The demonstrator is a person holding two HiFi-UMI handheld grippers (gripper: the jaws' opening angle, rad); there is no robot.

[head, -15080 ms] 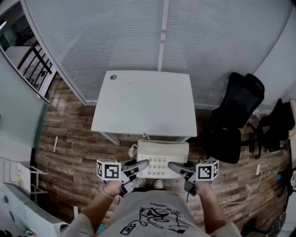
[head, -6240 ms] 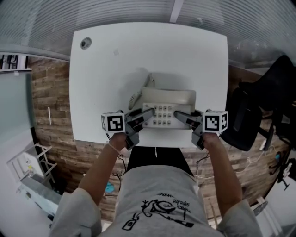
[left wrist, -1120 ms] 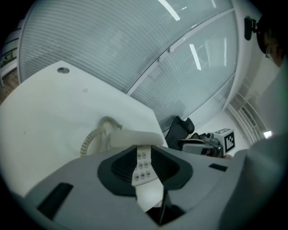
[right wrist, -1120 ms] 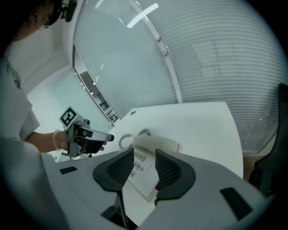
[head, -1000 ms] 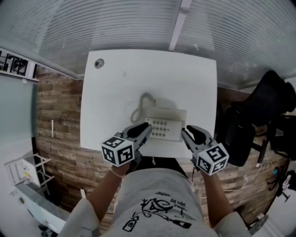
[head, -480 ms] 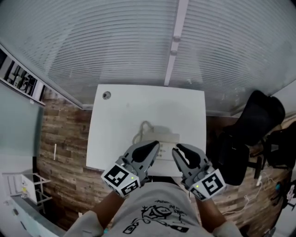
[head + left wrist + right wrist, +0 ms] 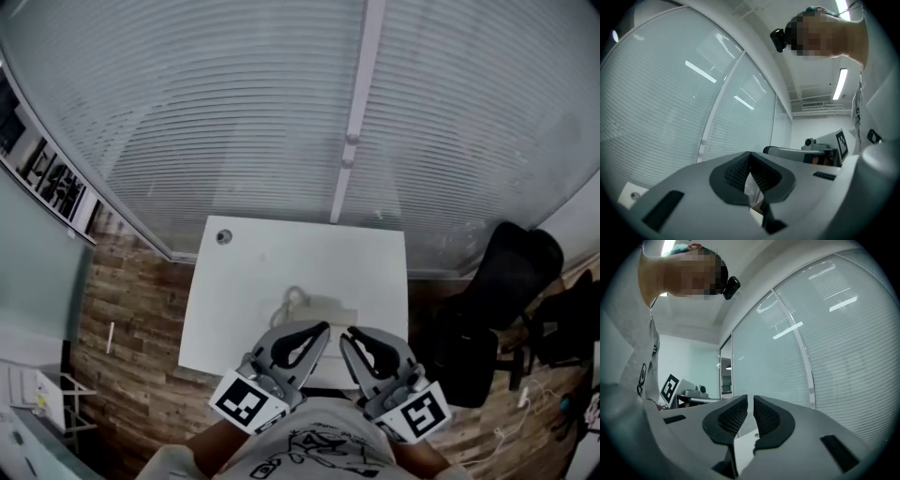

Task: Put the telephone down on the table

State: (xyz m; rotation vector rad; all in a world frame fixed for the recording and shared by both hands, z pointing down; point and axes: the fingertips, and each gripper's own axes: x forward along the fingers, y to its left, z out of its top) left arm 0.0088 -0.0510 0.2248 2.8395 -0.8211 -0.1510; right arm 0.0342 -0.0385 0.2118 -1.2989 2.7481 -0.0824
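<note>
The cream telephone [image 7: 330, 311] rests on the white table [image 7: 253, 281], mostly hidden behind both grippers; its coiled cord [image 7: 292, 302] shows at its left. My left gripper [image 7: 323, 327] is raised above the table's near edge, pointing level at the blinds, and is shut with nothing in it [image 7: 750, 157]. Beside it, my right gripper [image 7: 345, 334] is also raised and level. Its jaws are closing, a thin slit remains between the pads, and nothing is between them [image 7: 750, 399]. Neither gripper touches the telephone.
A wall of window blinds [image 7: 328, 112] stands behind the table. There is a round cable hole [image 7: 223, 237] at the table's far left corner. A black office chair [image 7: 492, 300] stands to the right on the wooden floor [image 7: 122, 319].
Both grippers have lifted away from the telephone, turned level and come close together near the camera. Their jaws have narrowed. The telephone stays on the table.
</note>
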